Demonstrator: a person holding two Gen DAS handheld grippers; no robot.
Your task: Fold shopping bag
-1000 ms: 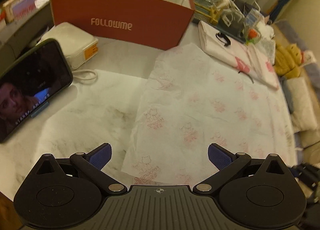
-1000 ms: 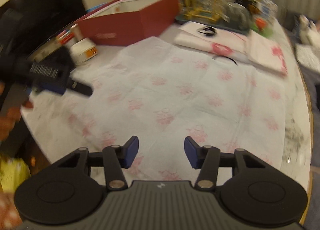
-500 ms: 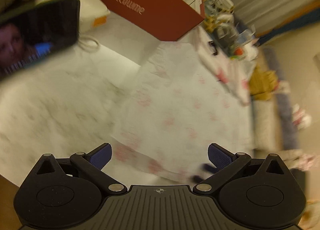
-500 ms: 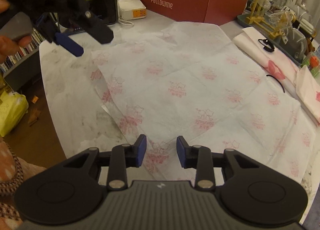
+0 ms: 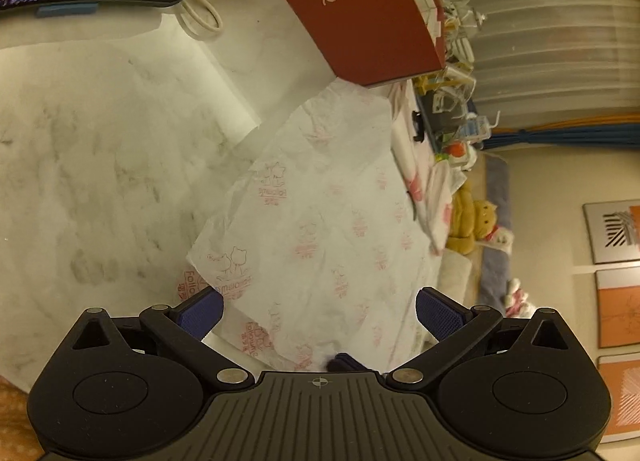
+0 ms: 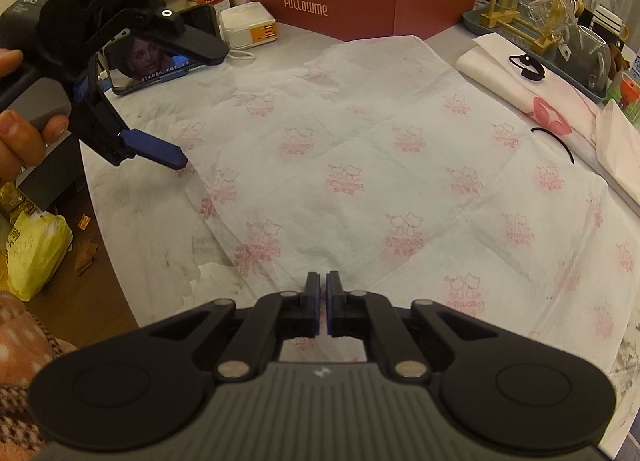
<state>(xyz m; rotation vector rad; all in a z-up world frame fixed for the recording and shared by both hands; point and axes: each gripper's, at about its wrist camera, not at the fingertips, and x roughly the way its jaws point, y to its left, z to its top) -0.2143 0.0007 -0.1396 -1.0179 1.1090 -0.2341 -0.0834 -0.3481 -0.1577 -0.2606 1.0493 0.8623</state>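
A white shopping bag printed with pink cats lies spread flat on the marble table. My right gripper is at the bag's near edge, its blue pads pressed together with the thin material pinched between them. Its tips show at the bottom of the left wrist view, where the bag bunches up. My left gripper is open and rolled on its side. It hovers over the bag's near left corner. In the right wrist view the left gripper has one blue finger just above the bag's left edge.
A red FOLLOWME box stands at the back. A phone on a stand and a white charger are at the back left. Folded bags and a tray of glassware crowd the right. The table edge drops to the floor at left, by a yellow bag.
The right gripper's jaws have closed from half open to shut at the bag's near edge. The left gripper has rolled onto its side and sunk toward the bag's left corner.
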